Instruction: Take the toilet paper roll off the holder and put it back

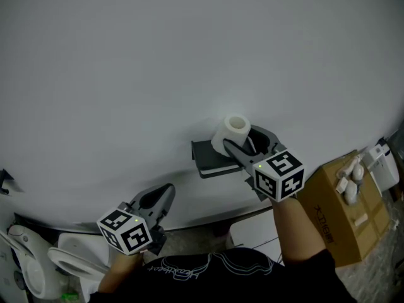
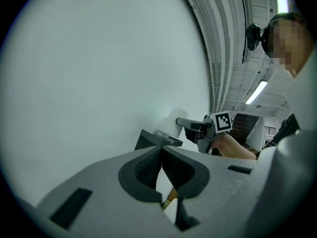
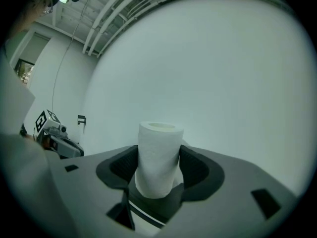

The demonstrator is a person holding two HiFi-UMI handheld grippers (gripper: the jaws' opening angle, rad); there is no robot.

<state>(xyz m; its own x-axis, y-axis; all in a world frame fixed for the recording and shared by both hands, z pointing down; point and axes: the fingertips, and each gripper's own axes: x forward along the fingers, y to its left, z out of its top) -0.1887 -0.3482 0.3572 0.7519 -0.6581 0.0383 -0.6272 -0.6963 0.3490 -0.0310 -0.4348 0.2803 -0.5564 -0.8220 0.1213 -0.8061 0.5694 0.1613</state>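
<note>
Your right tongs [image 1: 240,140] are clamped on the white toilet paper roll [image 1: 235,125], axis upright at the dark grey holder's [image 1: 205,155] right end. Left tongs [image 1: 165,193] closed, empty, farther off.

One toilet paper roll [image 1: 235,130], one dark wall holder [image 1: 207,156], two handheld grippers, the left gripper [image 1: 165,191] and the right gripper [image 1: 243,137], each bearing one marker cube [image 1: 125,231], one cardboard box [image 1: 328,226] and one toilet [image 1: 66,261] share the frame.

A toilet [image 1: 69,257] and wall-mounted paper holder [image 1: 211,158] mark a washroom corner.
</note>
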